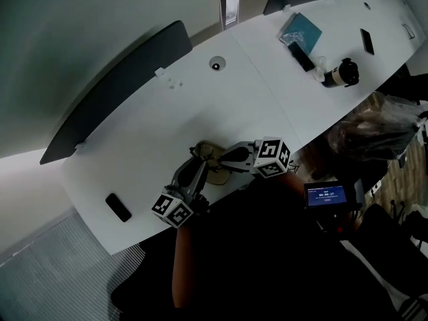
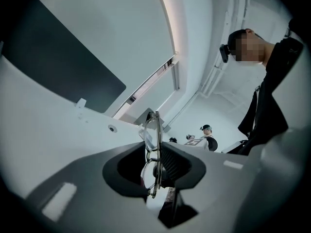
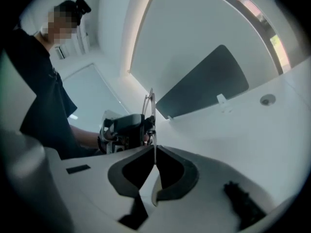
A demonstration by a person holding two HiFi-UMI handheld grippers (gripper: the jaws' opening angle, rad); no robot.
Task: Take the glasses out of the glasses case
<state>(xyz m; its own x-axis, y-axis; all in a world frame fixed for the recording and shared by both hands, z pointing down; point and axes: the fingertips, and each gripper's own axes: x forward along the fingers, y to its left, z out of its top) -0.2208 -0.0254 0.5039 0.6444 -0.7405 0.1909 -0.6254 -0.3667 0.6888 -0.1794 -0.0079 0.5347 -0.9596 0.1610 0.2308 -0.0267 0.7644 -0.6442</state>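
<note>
With your left gripper [image 2: 154, 155] closed on the glasses [image 2: 156, 125] and your right gripper [image 3: 154, 152] pinching their thin edge, above the case [image 1: 217, 174], keep both grips gentle and move both hands together

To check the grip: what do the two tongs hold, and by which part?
Both hold the glasses: left tongs grip the front at the lenses; right tongs pinch a thin wire part, perhaps a temple.
</note>
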